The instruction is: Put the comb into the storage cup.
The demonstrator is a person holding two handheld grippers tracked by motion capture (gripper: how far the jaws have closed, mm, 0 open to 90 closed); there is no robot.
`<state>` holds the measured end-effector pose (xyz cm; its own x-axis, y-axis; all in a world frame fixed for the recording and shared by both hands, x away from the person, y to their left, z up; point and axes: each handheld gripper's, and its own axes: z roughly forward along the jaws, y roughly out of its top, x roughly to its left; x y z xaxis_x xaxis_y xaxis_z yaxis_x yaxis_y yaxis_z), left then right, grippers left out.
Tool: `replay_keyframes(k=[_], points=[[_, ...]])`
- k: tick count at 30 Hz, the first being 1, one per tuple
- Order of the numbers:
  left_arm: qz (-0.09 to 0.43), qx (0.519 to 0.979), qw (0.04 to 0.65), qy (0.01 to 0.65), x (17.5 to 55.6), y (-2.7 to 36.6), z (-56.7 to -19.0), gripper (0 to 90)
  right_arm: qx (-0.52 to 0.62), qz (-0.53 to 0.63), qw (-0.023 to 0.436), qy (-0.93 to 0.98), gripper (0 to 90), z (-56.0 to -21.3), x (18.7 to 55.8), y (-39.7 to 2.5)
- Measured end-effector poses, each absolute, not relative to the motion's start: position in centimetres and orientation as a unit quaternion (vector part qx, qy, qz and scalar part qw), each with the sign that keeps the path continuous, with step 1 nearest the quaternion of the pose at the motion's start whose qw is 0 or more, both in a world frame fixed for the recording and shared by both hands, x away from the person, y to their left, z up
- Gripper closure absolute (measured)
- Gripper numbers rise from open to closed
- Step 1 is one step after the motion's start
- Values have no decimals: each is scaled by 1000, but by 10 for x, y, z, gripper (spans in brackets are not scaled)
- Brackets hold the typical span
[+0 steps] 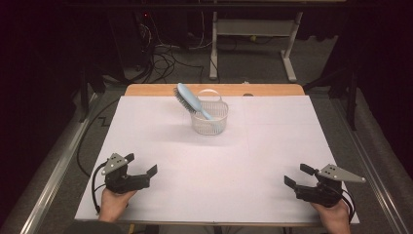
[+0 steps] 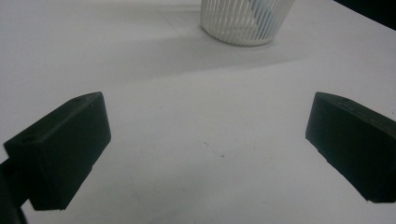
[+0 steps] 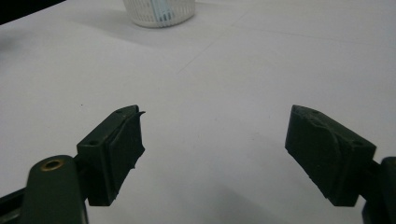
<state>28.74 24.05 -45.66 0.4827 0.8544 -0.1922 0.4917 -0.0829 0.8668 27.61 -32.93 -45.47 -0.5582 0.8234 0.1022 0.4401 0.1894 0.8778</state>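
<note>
Both tongs sit idle and spread wide: the left gripper (image 1: 142, 165) near the tabletop's front-left corner, the right gripper (image 1: 295, 175) near the front-right corner, each held by a hand (image 1: 115, 201) at the near edge. Nothing is between either pair of jaws.

Now to the centre of attention: a white slatted basket (image 1: 210, 119) stands upright toward the far edge of the tabletop, roughly midway between left and right. A blue hairbrush (image 1: 192, 100) is planted in it handle-down, leaning out over the basket's left rim with its bristled head up in the air, tilted toward the far-left corner. A thin white handle arches over the basket behind it.

From the left gripper view, the basket (image 2: 243, 21) rises beyond the parted jaws, well apart from them, blue showing through its slats. From the right gripper view, the same basket (image 3: 159, 11) sits far ahead and off toward the left jaw's side, again well clear.

Outward from there, a white sheet (image 1: 272, 146) covers the tabletop almost fully, with a strip of bare wood (image 1: 272, 89) along the far edge. Beyond that, a dark floor with tangled cables (image 1: 165, 58) and the white legs of another table (image 1: 290, 53).
</note>
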Motion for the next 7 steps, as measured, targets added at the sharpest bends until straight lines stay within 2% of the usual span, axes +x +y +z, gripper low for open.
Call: replay_keyframes(k=[7], points=[[185,711,486,474,288,240,-457,0,425,475,201,744,198,-455,276,-329]])
